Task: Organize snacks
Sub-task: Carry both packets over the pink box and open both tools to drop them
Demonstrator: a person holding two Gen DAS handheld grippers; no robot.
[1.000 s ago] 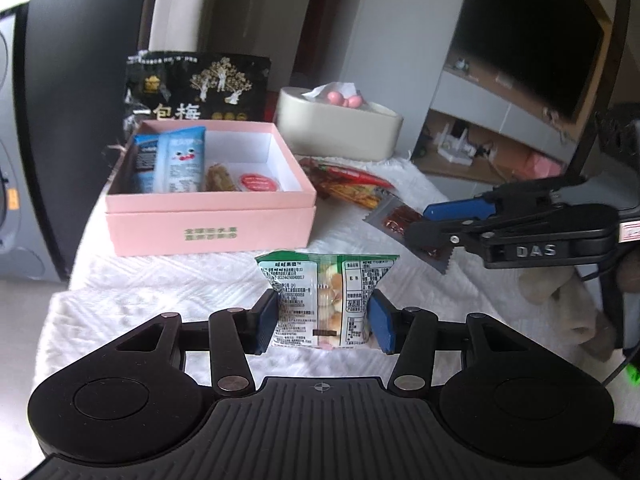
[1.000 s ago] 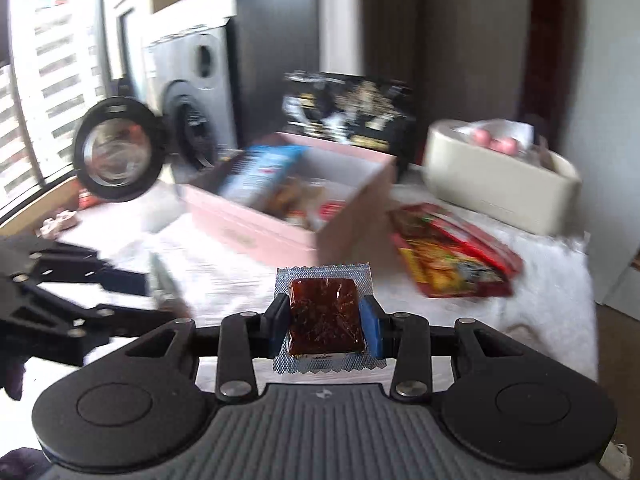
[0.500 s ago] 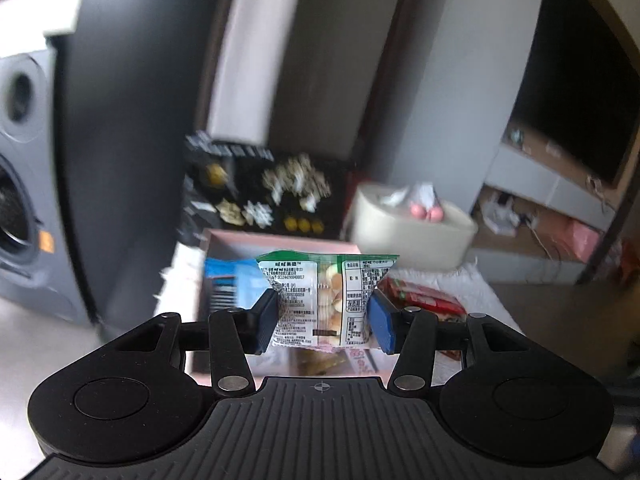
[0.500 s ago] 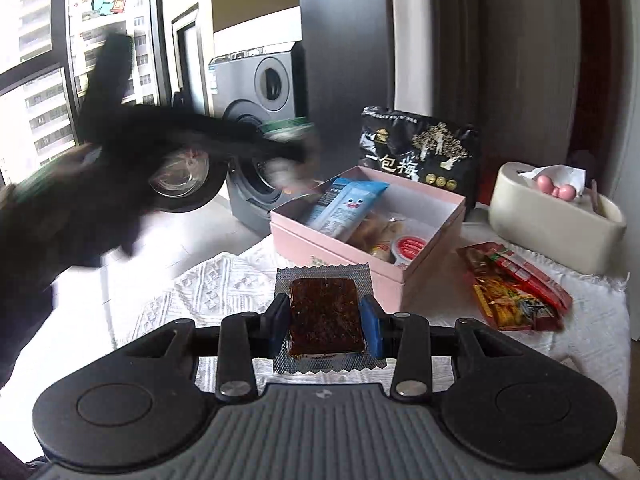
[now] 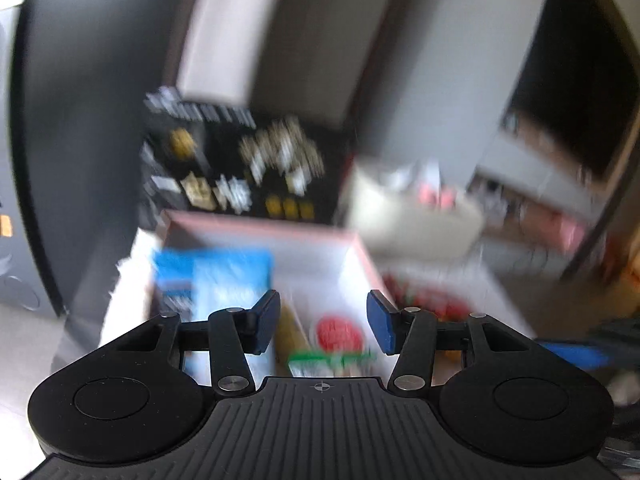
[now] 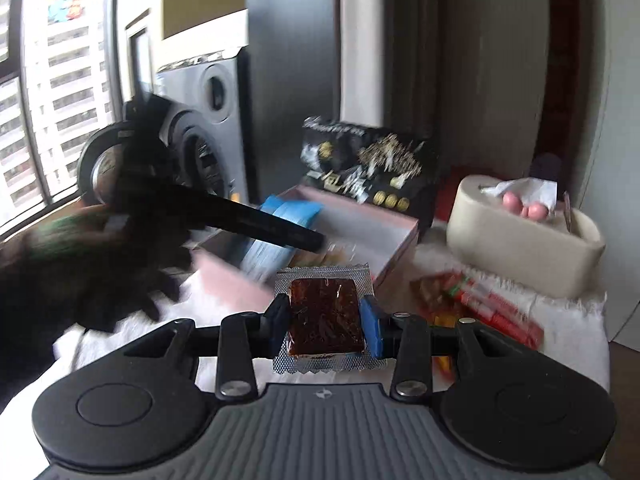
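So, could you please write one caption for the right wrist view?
Right gripper holds a dark snack packet before the pink box; left gripper reaches over it.

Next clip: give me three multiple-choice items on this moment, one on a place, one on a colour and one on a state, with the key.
1. Where does the black bag stand?
A. behind the pink box
B. inside the pink box
C. on the floor

2. What colour is the tall packet leaning in the pink box?
A. yellow
B. blue
C. green

3. The right gripper is:
A. open and empty
B. shut on a spoon
C. shut on the brown snack packet

Key: 1 A, it rises beyond the box's far wall; 2 B, it is blue in both views; 3 C, both pads press its sides.
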